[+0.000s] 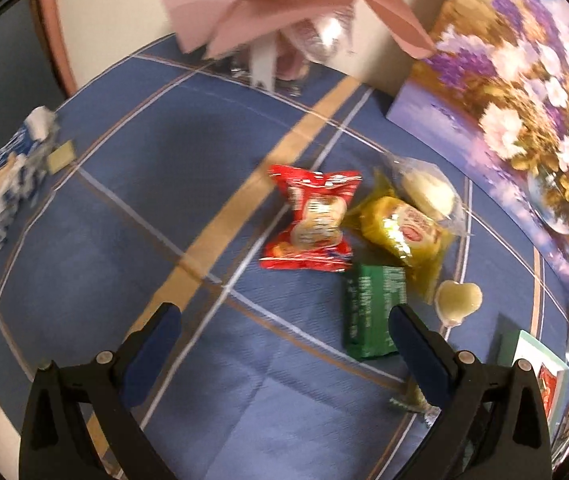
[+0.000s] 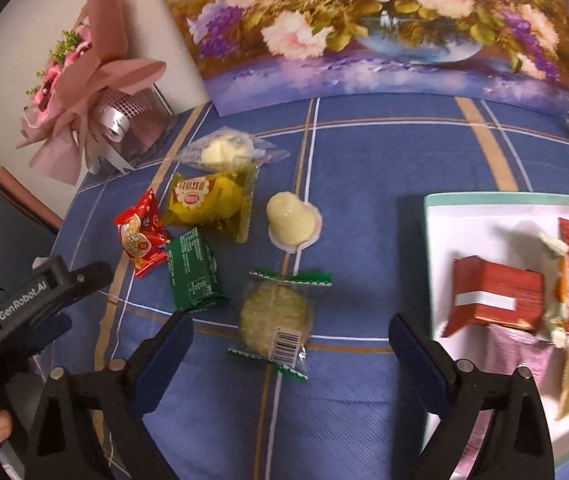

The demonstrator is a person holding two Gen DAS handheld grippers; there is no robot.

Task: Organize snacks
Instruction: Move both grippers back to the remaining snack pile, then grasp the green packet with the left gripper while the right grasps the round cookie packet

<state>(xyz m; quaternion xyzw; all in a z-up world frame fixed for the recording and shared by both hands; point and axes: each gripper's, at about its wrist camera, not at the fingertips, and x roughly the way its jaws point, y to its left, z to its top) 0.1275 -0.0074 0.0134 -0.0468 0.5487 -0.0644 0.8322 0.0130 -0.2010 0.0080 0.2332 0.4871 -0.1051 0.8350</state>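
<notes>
Loose snacks lie on the blue checked tablecloth (image 2: 364, 160): a red packet (image 2: 140, 236), a yellow packet (image 2: 208, 204), a clear-wrapped pale bun (image 2: 226, 150), a green packet (image 2: 194, 276), a heart-shaped jelly cup (image 2: 290, 220) and a round cake in a green-edged clear wrapper (image 2: 276, 316). My right gripper (image 2: 290, 320) hangs open above that cake, its pads well apart from it. My left gripper (image 1: 284, 312) is open over bare cloth, with the green packet (image 1: 372, 312) just beside its right finger and the red packet (image 1: 312, 220) ahead.
A white tray with a teal rim (image 2: 436, 240) at the right holds a red box (image 2: 492, 296) and several packets. A flower painting (image 2: 364, 28) and a pink bouquet (image 2: 84, 92) stand at the back. A blue-white tissue pack (image 1: 12, 172) lies far left.
</notes>
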